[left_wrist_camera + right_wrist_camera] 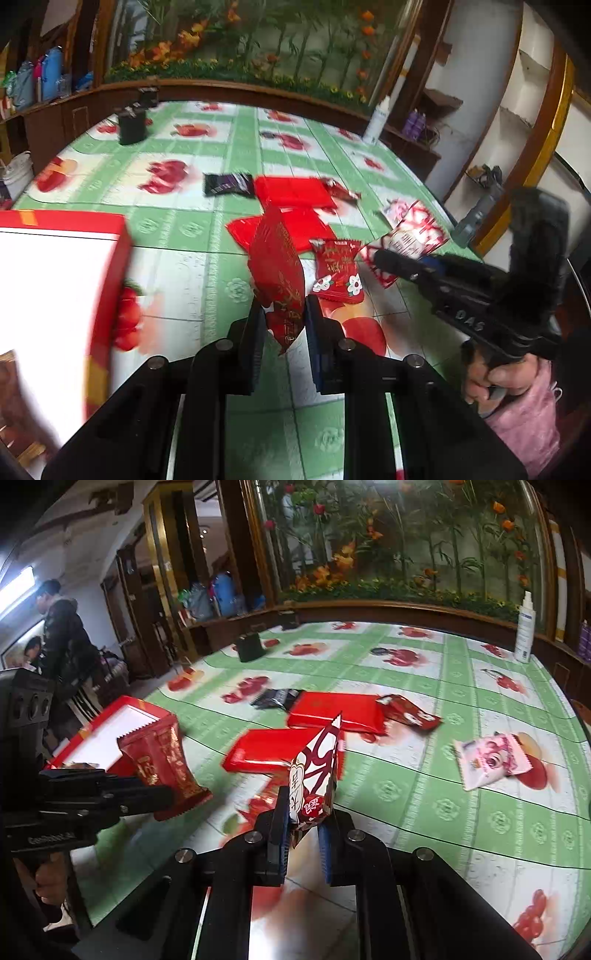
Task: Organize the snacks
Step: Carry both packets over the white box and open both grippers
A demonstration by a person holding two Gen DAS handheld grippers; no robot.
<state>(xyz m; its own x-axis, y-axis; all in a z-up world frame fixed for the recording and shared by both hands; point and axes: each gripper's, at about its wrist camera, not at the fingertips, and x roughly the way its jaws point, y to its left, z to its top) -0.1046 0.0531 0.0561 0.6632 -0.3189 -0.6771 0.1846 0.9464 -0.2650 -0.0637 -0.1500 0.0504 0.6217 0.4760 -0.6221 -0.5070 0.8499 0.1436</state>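
My left gripper (pixel 284 317) is shut on a dark red snack packet with gold writing (pixel 279 273), held above the table; the same packet (pixel 162 764) and gripper show at the left of the right wrist view. My right gripper (pixel 304 819) is shut on a red-and-white snack packet (pixel 316 775), also seen in the left wrist view (pixel 406 243). A red box with a white inside (pixel 55 280) lies at the left (pixel 110 734). On the table lie two flat red packs (pixel 336 710) (pixel 266 751), a black packet (pixel 275 698), a small red packet (pixel 410 710), a pink packet (pixel 491 758) and a red flowered packet (pixel 338 269).
The table has a green and white fruit-print cloth (pixel 424 794). A black box (pixel 251 646) and a white spray bottle (pixel 524 627) stand near the far edge. A wooden ledge and a flower mural run behind. People stand at the left (pixel 62 627).
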